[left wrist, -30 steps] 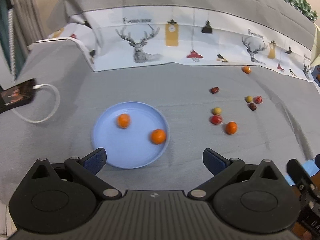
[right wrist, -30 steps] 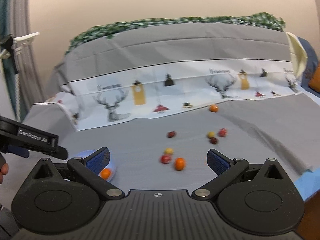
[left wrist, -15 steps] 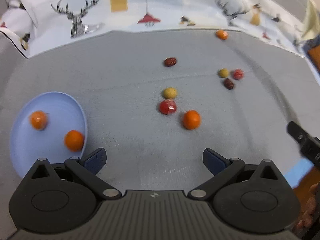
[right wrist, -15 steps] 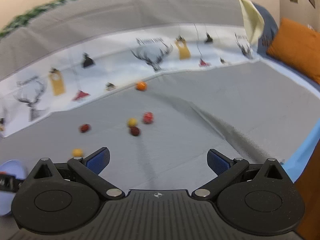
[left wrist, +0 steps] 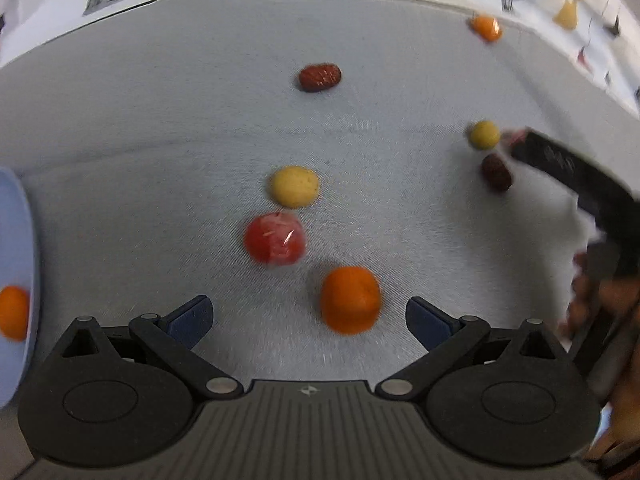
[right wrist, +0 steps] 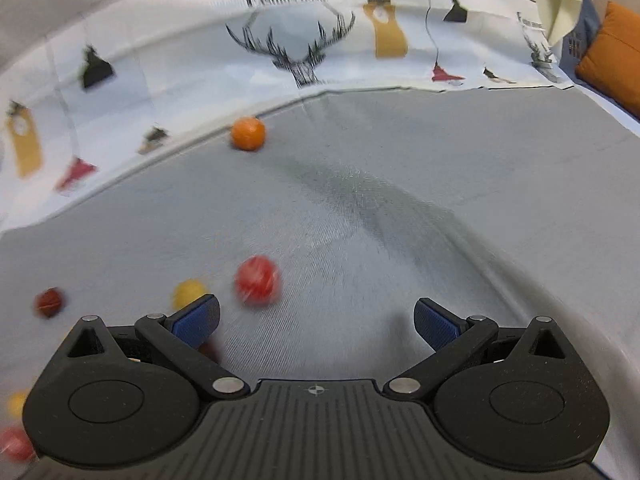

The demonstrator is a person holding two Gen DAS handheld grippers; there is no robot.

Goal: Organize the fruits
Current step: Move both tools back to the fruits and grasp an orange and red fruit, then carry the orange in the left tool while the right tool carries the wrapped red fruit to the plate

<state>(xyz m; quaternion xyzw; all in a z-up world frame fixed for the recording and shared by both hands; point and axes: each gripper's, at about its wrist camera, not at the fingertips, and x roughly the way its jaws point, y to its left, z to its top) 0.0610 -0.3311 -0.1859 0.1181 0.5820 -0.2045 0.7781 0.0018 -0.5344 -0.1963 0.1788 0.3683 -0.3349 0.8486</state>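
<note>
Left wrist view: over the last second I have swung off the blue plate (left wrist: pixel 16 280) and closed in on the loose fruit. The plate is now only a sliver at the left edge, with one orange fruit (left wrist: pixel 14 312) cut off on it; the second fruit it held a second ago is out of frame. The left gripper (left wrist: pixel 308 316) stands wide and empty. The nearest orange fruit (left wrist: pixel 350 300) lies on the grey cloth (left wrist: pixel 160 140) just ahead of the fingers, nearer the right one. My reading: this is the next pick, and the jaws are nearly lined up. Behind it sit a red fruit (left wrist: pixel 275 239) and a yellow fruit (left wrist: pixel 295 186), close together; a dark red date (left wrist: pixel 320 77) lies farther back. At right, the other tool's dark finger covers part of a far cluster, so a reddish thing behind it is unreadable. Motion blur softens everything.

Right wrist view: this camera has also dropped toward the cloth. The right gripper (right wrist: pixel 316 320) is wide, holding nothing. A red fruit (right wrist: pixel 257 280) lies just ahead of the left finger; a yellow one (right wrist: pixel 189 293) is half hidden behind that finger, with something dark under it that I cannot identify. A far orange fruit (right wrist: pixel 248 133) rests by the printed cloth (right wrist: pixel 300 40). The plate is not visible here.
</note>
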